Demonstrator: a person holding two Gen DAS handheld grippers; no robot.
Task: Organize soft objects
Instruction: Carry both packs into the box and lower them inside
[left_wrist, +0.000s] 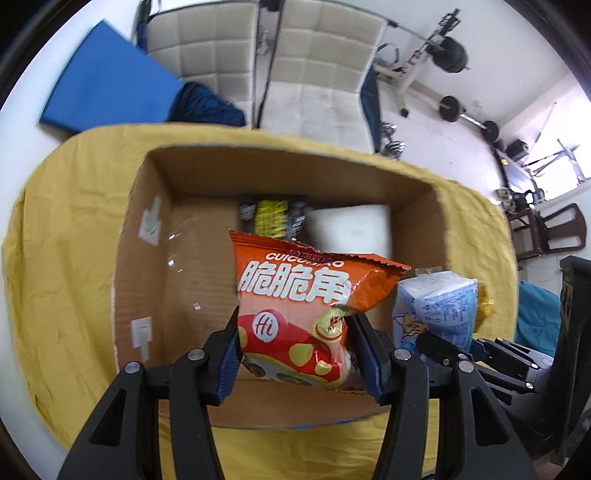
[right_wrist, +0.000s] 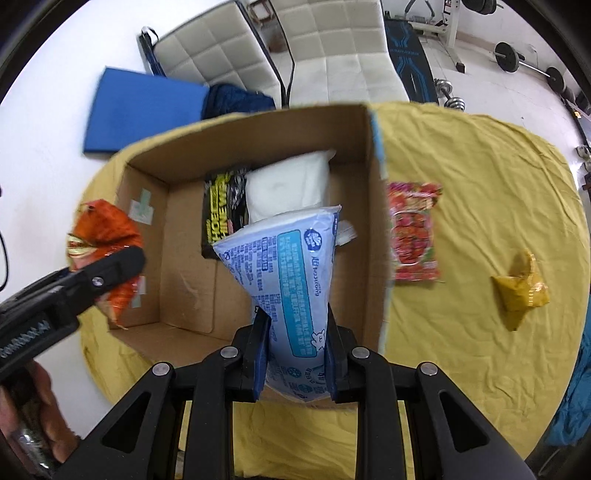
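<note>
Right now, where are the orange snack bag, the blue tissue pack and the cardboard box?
orange snack bag (left_wrist: 291, 314): left wrist view, middle of its printed front.
blue tissue pack (right_wrist: 291, 280): right wrist view, middle of its printed face.
cardboard box (right_wrist: 184, 266): right wrist view, bare inner floor.

From my left wrist view, the orange snack bag (left_wrist: 295, 314) hides part of the black-and-yellow packet (left_wrist: 271, 218) and white pack (left_wrist: 351, 230) lying behind it inside the cardboard box (left_wrist: 155, 258). The yellow packet (left_wrist: 485, 301) barely shows behind the blue-and-white pack (left_wrist: 436, 306). Box edges are motion-blurred.
</note>
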